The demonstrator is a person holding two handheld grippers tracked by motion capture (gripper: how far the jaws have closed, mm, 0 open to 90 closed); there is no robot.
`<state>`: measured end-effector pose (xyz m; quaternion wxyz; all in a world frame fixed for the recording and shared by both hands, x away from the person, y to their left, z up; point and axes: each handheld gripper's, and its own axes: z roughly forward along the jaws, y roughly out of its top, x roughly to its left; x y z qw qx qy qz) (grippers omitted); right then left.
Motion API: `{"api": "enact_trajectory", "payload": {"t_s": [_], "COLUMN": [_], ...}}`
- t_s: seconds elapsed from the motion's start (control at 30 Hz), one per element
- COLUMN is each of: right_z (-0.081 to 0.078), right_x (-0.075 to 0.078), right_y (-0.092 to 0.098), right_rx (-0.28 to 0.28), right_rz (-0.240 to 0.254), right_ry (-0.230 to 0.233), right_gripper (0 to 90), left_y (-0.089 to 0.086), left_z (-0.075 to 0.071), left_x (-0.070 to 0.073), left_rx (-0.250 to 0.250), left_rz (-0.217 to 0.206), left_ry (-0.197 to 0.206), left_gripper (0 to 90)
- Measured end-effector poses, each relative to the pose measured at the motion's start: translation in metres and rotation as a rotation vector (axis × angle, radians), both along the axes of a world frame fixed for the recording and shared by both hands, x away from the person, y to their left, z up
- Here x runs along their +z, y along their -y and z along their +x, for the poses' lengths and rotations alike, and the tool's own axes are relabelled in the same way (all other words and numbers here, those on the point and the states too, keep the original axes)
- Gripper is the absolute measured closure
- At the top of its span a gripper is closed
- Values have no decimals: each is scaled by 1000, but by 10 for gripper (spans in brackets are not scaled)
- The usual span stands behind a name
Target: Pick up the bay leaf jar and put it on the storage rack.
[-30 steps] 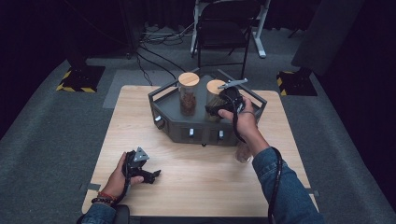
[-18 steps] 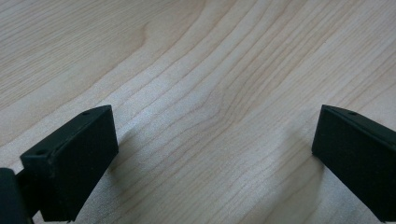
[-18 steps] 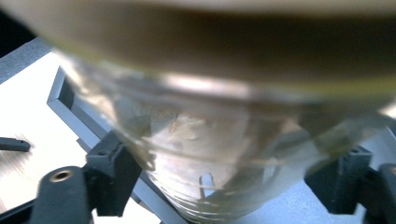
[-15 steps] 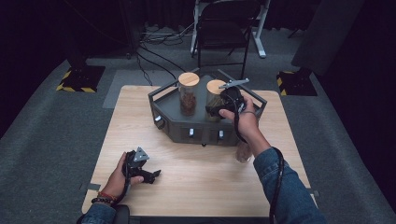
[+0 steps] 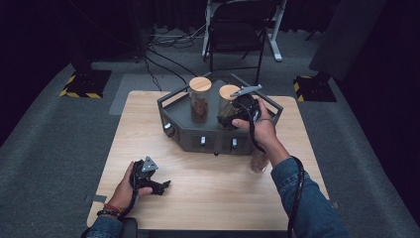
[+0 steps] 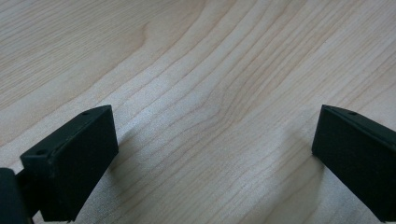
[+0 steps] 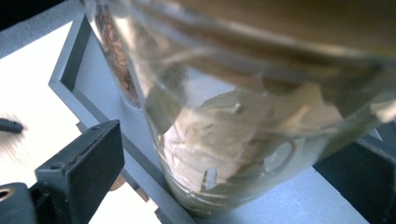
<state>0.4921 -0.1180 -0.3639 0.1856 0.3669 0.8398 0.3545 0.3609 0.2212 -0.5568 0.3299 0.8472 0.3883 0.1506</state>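
Right gripper view: my right gripper [image 7: 224, 154] has just been opening, released, pads clear of the leaf jar [image 7: 243, 140] standing between them in the grey tray [image 5: 195, 141].

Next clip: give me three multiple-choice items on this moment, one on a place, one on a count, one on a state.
1. Where do the jars stand?
A. on the bare table
B. in the grey tray
C. on the floor
2. How many jars have wooden lids?
A. one
B. two
C. four
3. How is the left claw?
A. open over bare wood
B. shut on a jar
C. shut on a lid

B: both stand inside the grey tray.
B: the dark-filled jar and the pale-filled jar.
A: the left claw has its jaws wide apart over the table.
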Motion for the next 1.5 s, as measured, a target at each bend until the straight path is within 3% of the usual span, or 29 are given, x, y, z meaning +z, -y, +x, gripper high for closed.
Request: {"api": "enact_trajectory", "payload": {"t_s": [0.27,0.37,0.47,0.9,1.5], "right_z": [-10,-17,-25,-61,-112], "right_x": [10,11,14,27,12], "right_y": [7,8,11,32,66], "right_rx": [8,25,28,94,148], "right_rz": [-40,-81,-125,-161,-206], "right_ry": [32,37,69,142,202], "right_gripper": [26,28,28,28,28], "left_y": [0,0,0,0,0], "left_z": [0,0,0,0,0], "left_x": [0,0,0,0,0], "left_rx": [-1,-1,-1,-2,-1], "left_rz": [1,1,1,1,1], "left_ry": [0,0,0,0,0], "left_gripper": [0,0,0,0,0]}}
